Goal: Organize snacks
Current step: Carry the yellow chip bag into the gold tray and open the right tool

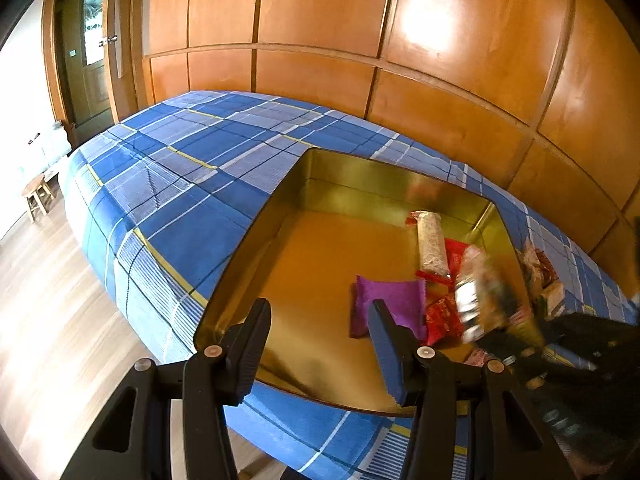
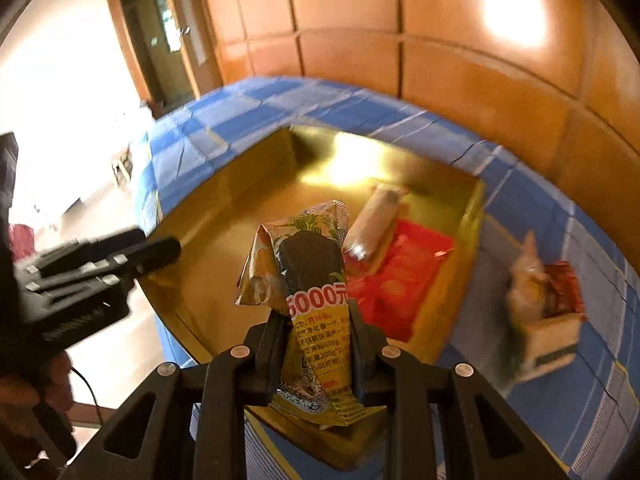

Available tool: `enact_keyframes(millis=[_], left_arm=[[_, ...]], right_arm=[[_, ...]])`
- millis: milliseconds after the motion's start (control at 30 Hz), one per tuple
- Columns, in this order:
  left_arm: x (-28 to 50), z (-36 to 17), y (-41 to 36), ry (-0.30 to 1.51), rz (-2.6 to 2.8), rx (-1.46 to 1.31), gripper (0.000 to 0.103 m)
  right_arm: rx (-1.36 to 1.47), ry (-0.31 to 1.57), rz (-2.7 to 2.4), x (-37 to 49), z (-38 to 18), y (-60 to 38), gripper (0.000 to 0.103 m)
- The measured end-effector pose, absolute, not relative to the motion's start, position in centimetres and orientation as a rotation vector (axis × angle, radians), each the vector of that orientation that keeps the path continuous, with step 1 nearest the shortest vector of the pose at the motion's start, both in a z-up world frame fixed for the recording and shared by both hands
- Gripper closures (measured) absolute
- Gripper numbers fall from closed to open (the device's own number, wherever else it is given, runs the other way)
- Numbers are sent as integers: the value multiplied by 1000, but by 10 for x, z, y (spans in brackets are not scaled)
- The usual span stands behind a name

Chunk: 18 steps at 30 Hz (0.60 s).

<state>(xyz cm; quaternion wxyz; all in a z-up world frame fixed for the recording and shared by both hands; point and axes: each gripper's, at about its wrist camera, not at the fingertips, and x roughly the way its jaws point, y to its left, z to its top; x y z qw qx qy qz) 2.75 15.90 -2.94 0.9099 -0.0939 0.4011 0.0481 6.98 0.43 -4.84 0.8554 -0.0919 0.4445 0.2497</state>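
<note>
Over the gold tin's (image 2: 192, 216) near rim, right gripper (image 2: 320, 328) clamps a yellow snack packet (image 2: 316, 280). Left gripper (image 1: 320, 328) hovers at that rim, jaws apart, empty. Inside: purple pouch (image 1: 388, 300), red packets (image 2: 404, 276), pale roll (image 1: 432, 244). Beyond the tin's right wall, loose snacks (image 2: 548, 300) lie on the blue checked cloth (image 1: 180, 184).

Glossy wood-panelled wall (image 1: 400, 60); blue plaid bed (image 1: 180, 184); wooden floor (image 1: 48, 300); small stool (image 1: 37, 196).

Blue plaid bed (image 1: 180, 184) carries gold tin (image 1: 256, 232); loose snack pile (image 2: 544, 300) lies just beside tin.
</note>
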Motion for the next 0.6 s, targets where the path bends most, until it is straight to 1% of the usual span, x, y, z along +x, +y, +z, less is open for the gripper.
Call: enact_keyframes(millis=[200,367,467,600], left_arm=[[28,-34,160,839,102,-193,52],[28,-33,158,838,99,-193,52],[28,-32,157,838,96,-193,52],[27,-30,155,834,91,-188,51]], right_arm=[[-246,997,525,72,-74,13,70],[-248,996,530,65,-74,9,69],[-242,982,539,64,-71,10,63],[-233,972,537,63,-67,9,62]])
